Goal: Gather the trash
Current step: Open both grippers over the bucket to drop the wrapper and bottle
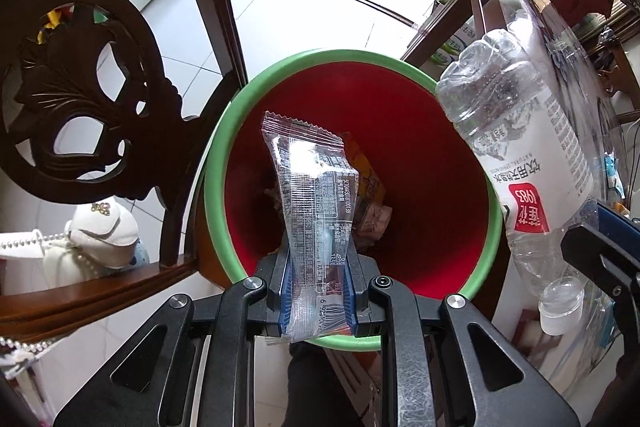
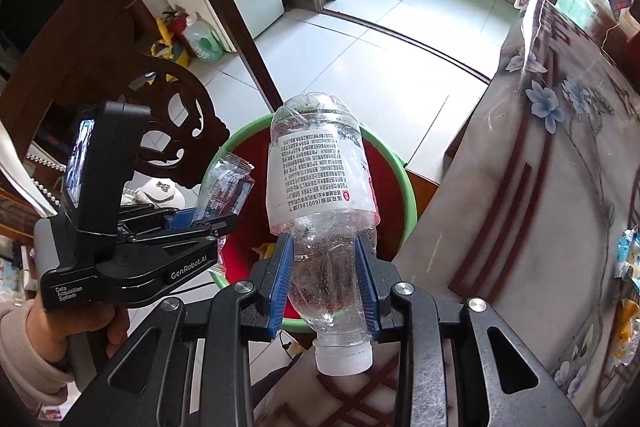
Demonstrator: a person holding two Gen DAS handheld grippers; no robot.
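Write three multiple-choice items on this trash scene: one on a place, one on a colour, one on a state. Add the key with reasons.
1. Where does the clear wrapper hang?
A. over the bin's mouth
B. on the chair seat
C. on the floor tiles

2. What colour is the bin inside?
A. blue
B. red
C. white

3. How is the plastic bottle held in the right gripper?
A. cap pointing away from the camera
B. lying loose
C. clamped, cap toward the camera

Key: 1 A, red interior shows behind the wrapper; 2 B, red walls under a green rim; 3 C, blue pads press its neck end.
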